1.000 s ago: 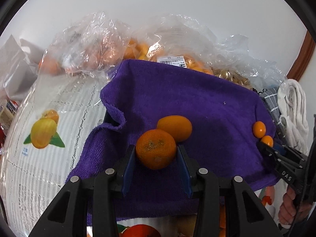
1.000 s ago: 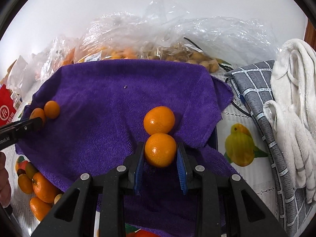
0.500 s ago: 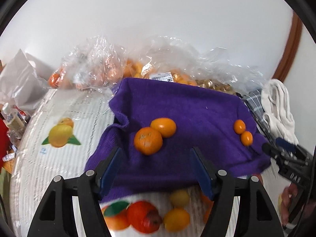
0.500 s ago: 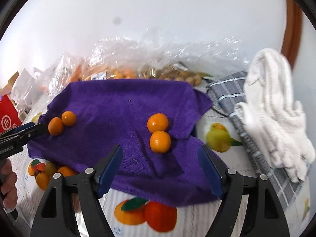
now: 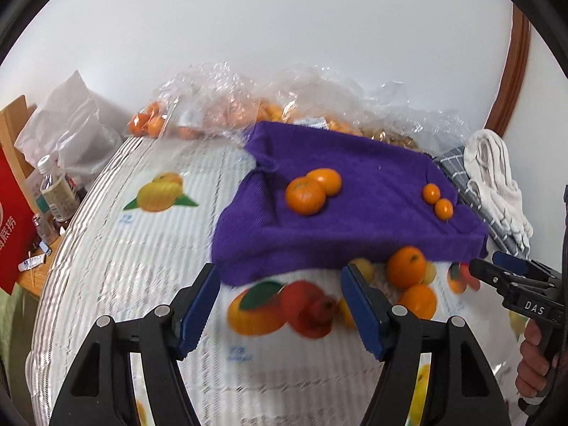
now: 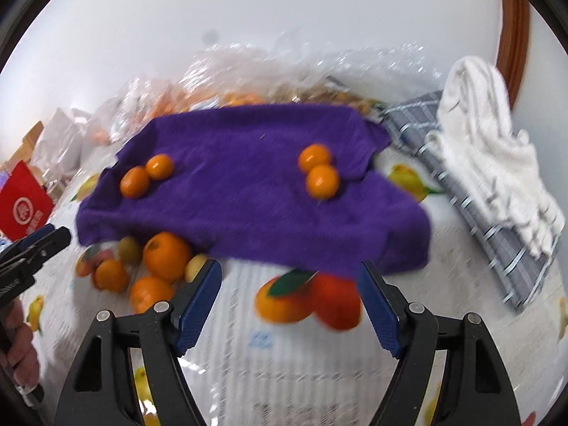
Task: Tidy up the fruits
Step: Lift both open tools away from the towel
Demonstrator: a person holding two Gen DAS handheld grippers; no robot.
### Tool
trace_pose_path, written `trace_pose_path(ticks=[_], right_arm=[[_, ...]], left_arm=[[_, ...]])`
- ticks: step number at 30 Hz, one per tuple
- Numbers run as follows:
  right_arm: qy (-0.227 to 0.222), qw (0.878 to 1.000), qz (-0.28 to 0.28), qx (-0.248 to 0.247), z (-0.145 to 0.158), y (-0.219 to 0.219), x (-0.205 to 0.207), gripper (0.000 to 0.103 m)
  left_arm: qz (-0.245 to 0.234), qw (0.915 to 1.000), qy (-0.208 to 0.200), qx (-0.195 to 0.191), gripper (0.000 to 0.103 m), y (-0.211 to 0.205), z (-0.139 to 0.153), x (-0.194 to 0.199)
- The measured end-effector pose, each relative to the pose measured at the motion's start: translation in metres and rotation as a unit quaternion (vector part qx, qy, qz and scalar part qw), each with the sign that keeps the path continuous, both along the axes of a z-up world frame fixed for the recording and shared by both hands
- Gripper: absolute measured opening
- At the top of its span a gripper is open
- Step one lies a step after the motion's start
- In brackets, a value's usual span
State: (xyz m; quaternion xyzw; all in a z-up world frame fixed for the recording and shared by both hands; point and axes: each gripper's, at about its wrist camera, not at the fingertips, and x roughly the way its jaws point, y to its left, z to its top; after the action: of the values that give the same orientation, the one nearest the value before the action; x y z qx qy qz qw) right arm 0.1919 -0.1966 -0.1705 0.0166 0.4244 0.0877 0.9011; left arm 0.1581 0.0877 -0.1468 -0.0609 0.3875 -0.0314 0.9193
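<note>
Four orange fruits lie on a purple towel (image 5: 355,220): two mandarins (image 5: 312,190) touching near its left edge, two smaller kumquats (image 5: 437,200) touching near its right edge. More loose mandarins (image 5: 408,277) sit beside the towel's front edge.

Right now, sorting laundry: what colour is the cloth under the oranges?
Purple cloth; clearest in left wrist view.

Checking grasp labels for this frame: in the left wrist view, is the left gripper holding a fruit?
No: the left gripper stands open with only printed tablecloth between its pads, short of the purple towel.
</note>
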Motion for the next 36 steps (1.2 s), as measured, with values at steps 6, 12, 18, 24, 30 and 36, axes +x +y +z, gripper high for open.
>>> trace_pose_path(ticks=[6, 12, 18, 24, 30, 36], right_arm=[[-0.004, 1.000, 0.026, 0.001, -0.002, 0.025, -0.012, 0.078], [-0.005, 0.999, 0.032, -0.014, -0.005, 0.037, -0.014, 0.074], [-0.006, 0.999, 0.035, -0.012, -0.005, 0.039, -0.014, 0.071], [-0.004, 0.999, 0.043, -0.012, -0.009, 0.046, -0.006, 0.059], [0.018, 0.998, 0.056, -0.022, -0.023, 0.055, 0.008, 0.045], [0.015, 0.998, 0.062, -0.021, -0.027, 0.055, 0.013, 0.043]], left_arm=[[0.012, 0.9998, 0.016, -0.010, 0.069, 0.022, -0.012, -0.008], [0.024, 0.9995, 0.021, -0.008, 0.069, 0.035, -0.024, -0.011], [0.031, 0.9990, 0.026, -0.020, 0.069, 0.043, -0.033, -0.010], [0.042, 0.9979, 0.011, -0.049, 0.069, 0.052, -0.029, -0.015], [0.045, 0.9970, 0.002, -0.063, 0.069, 0.055, -0.027, -0.017], [0.050, 0.9956, 0.012, -0.078, 0.069, 0.060, -0.032, -0.015]])
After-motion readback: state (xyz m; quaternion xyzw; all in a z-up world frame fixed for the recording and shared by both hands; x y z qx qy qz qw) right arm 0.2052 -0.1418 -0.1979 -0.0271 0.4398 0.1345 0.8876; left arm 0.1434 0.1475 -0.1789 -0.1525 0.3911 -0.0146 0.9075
